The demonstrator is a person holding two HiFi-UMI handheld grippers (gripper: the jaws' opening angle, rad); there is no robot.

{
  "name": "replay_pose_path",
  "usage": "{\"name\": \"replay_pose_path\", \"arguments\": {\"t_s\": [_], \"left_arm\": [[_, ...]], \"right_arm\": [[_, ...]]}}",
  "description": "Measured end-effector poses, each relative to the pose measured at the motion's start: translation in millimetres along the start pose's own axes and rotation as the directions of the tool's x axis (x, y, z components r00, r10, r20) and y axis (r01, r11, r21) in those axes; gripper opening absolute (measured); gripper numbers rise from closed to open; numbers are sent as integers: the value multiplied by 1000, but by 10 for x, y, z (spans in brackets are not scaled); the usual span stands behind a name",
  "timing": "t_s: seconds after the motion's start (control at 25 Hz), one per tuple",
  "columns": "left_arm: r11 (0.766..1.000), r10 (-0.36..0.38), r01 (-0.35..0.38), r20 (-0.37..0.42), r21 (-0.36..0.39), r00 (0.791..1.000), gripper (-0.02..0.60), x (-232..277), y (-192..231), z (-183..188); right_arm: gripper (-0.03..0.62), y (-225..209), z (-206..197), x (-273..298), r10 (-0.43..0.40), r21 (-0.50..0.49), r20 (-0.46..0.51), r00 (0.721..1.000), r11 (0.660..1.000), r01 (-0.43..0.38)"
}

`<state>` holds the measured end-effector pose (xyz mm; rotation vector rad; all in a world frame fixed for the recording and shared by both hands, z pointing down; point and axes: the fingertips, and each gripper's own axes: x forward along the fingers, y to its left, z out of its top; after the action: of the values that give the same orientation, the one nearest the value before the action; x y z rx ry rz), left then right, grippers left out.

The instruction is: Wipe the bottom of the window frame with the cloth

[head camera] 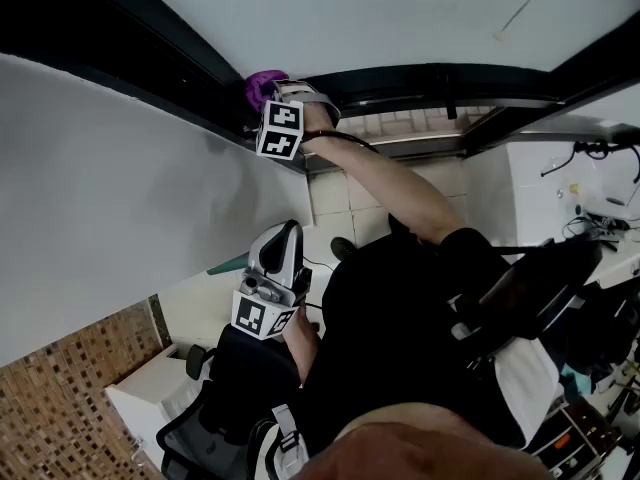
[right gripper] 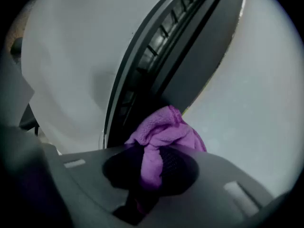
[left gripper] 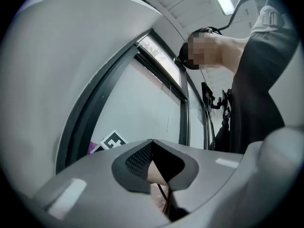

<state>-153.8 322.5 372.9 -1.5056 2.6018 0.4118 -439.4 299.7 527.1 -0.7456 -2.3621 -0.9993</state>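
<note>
Right gripper view: right tongs [right gripper: 151, 167] pinch cloth [right gripper: 164, 132], seemingly against window frame [right gripper: 142, 80]; left tongs [left gripper: 152, 145] pressed together.

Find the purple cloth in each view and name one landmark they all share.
Head view: purple cloth upper centre-left, against the dark window frame.
Left gripper view: a purple sliver at lower left, beside the marker cube, by the frame.
Right gripper view: centre, cloth pinched between the jaws, against the frame.
Shared landmark: the dark window frame.
</note>
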Motion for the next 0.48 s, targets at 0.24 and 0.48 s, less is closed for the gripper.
{"name": "replay_pose_path", "arguments": {"t_s": [0.24, 0.48], "left_arm": [[1000, 30, -30, -3, -2, 1000, 2, -87, 189, 24], [1000, -3, 3, -11, -21, 1000, 2, -11, 239, -70]], "right_arm": [[66, -110, -103, -72, -4, -47, -32, 999, 999, 2], [66, -700, -1487, -819, -193, -271, -379, 905, 958, 91]]}}
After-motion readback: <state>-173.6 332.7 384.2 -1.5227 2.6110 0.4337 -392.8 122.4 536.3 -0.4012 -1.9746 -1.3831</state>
